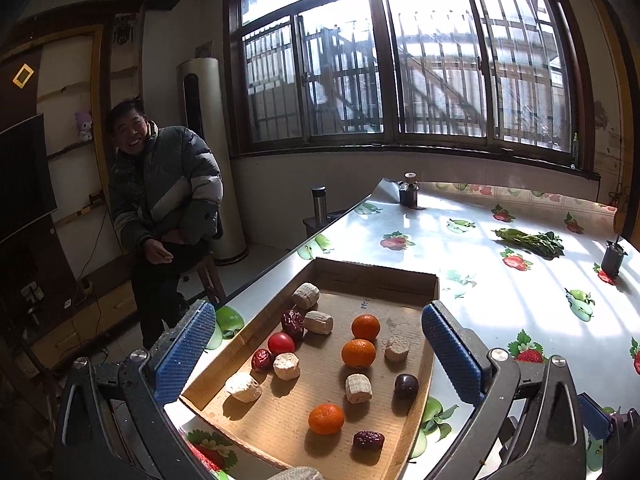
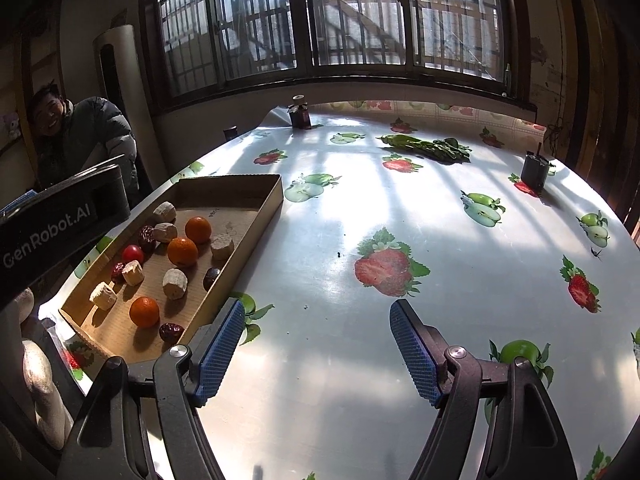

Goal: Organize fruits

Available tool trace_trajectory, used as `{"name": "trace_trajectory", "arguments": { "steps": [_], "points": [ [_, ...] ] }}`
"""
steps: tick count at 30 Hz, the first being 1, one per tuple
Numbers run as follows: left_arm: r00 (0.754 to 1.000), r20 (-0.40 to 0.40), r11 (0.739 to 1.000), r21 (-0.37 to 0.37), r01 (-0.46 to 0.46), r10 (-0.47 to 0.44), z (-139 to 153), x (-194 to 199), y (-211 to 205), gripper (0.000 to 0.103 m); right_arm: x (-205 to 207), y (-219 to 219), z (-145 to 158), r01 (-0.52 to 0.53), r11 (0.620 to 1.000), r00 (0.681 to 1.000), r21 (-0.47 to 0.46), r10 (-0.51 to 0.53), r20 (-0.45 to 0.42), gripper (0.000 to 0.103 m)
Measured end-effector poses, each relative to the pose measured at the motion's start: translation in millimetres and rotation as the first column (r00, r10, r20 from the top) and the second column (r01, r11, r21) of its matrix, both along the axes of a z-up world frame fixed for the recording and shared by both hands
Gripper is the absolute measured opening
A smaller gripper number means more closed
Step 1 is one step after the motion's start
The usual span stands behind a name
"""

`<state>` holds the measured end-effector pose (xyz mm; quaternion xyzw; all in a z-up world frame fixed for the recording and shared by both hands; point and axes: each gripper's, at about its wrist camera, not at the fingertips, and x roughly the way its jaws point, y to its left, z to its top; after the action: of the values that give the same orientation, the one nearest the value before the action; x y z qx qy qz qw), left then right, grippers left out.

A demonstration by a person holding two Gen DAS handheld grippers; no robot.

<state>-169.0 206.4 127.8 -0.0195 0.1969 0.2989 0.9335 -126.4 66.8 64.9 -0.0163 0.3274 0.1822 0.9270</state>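
Mixed in one cardboard tray (image 1: 416, 280): three oranges (image 1: 358, 353), dates (image 1: 368, 439), a red tomato (image 1: 281, 343), pale chunks (image 1: 358, 388), all scattered ahead between the left gripper (image 1: 316, 354) jaws, spread wide, empty. Right gripper (image 2: 318, 344) likewise wide, empty, tray off to its left over bare table (image 2: 360, 208). Likely sorting underway; stage unclear.

Large barred sliding window (image 1: 396, 64) with dark frame, admitting strong sunlight onto table (image 2: 360, 208) covered in glossy fruit-print cloth; white tower air conditioner (image 1: 208, 152) against pale wall at left; wooden shelving (image 1: 72, 128) and dark screen (image 1: 24, 172) beyond.
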Motion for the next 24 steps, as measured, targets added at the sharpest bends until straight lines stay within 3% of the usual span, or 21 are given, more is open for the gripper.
{"name": "trace_trajectory", "arguments": {
  "steps": [4,13,24],
  "points": [
    [0.999,0.051,1.000,-0.030,0.005,-0.003,4,-10,8,0.103,-4,5,2,-0.012,1.000,1.000,-0.009,0.012,0.027,0.082],
    [0.998,-0.020,0.993,-0.103,0.063,-0.065,-6,-2,18,0.103,-5,13,3,-0.018,0.999,0.999,-0.040,0.019,0.035,0.083],
    [0.994,-0.073,0.983,-0.172,0.067,-0.081,-22,6,36,0.103,2,30,6,-0.051,0.997,0.999,-0.065,0.052,0.010,0.084]
  ]
}}
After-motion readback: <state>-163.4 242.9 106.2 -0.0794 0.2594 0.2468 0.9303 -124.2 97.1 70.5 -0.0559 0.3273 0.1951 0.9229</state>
